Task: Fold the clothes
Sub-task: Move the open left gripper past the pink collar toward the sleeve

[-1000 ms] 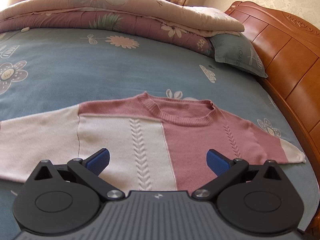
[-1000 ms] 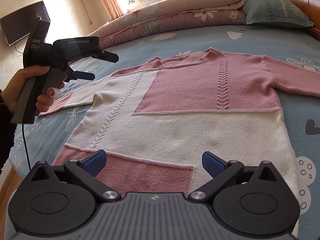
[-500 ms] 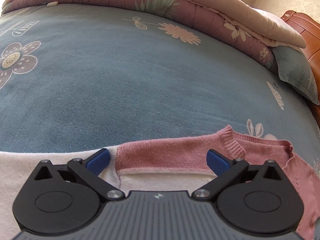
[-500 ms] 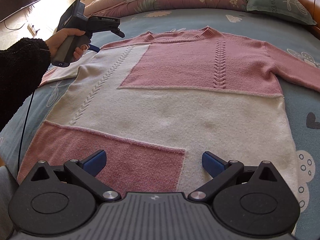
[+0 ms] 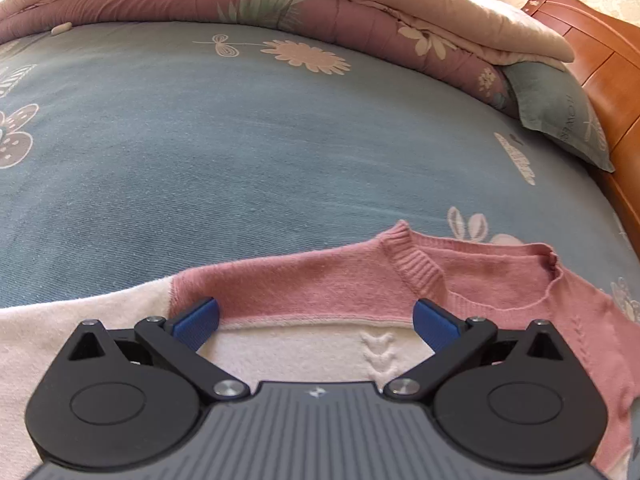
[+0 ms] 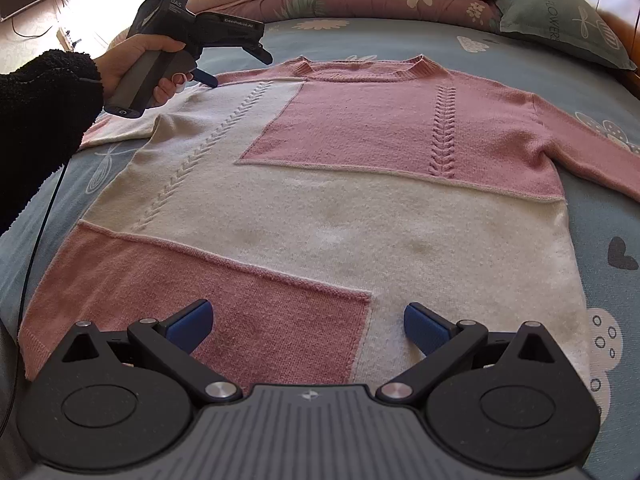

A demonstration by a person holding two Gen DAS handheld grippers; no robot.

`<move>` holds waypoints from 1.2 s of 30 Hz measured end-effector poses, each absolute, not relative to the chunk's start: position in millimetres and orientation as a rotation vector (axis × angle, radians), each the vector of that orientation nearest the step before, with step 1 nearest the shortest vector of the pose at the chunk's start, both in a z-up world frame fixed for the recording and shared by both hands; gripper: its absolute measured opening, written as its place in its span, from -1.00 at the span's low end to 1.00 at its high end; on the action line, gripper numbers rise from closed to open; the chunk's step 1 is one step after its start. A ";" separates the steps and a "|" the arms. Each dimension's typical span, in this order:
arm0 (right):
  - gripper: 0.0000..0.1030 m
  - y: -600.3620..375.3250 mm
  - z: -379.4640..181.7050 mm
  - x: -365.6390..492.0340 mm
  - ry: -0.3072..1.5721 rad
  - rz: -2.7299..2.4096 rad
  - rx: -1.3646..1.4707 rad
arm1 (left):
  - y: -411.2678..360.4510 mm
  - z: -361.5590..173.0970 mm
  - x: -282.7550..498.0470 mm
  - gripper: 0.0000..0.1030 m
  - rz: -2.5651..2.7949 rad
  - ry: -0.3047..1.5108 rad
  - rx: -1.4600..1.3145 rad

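A pink and cream knit sweater (image 6: 340,184) lies flat, front up, on the blue bedsheet (image 6: 608,208), both sleeves spread out. My right gripper (image 6: 307,322) stands open just over the hem, blue pads either side of the pink-cream seam. In the right wrist view a hand holds my left gripper (image 6: 240,62) at the sweater's left shoulder, one blue tip near the fabric. The left wrist view shows that gripper (image 5: 316,318) open, its pads framing the pink shoulder band (image 5: 304,284) beside the ribbed collar (image 5: 424,272). Nothing is pinched in either gripper.
A folded floral quilt (image 5: 280,4) runs along the far side of the bed. A grey-green pillow (image 5: 560,112) leans on the wooden headboard (image 5: 600,60). A person's black fleece sleeve (image 6: 40,120) and a cable (image 6: 36,248) are at the left bed edge.
My left gripper has gone from above the sweater's body down to its left shoulder. My right gripper has come lower and closer over the hem. Both stayed open.
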State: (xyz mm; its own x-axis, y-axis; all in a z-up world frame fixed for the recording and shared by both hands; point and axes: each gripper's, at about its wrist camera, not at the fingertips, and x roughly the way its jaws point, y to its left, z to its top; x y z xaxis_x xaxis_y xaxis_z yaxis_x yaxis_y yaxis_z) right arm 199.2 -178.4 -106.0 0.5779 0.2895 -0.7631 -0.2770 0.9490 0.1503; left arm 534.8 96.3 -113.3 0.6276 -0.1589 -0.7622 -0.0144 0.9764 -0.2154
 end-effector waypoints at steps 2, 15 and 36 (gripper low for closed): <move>1.00 -178.9 -106.2 198.9 0.895 0.334 0.013 | 90.6 -113.2 545.8 0.99 -0.060 0.882 -0.173; 1.00 -181.5 -103.9 197.0 0.892 0.344 0.033 | 18.2 -112.2 562.3 0.99 -0.338 0.934 -0.317; 1.00 -204.0 -97.9 197.2 0.887 0.371 0.183 | -79.2 -117.6 573.2 0.98 -0.481 0.864 -0.275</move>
State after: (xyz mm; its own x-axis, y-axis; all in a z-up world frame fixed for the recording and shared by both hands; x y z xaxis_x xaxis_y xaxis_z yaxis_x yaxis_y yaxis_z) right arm 197.2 -204.0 -97.9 0.5735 0.3900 -0.7204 -0.2399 0.9208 0.3075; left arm 573.2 -79.2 -117.6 0.5529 -0.5093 -0.6594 0.2921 0.8597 -0.4191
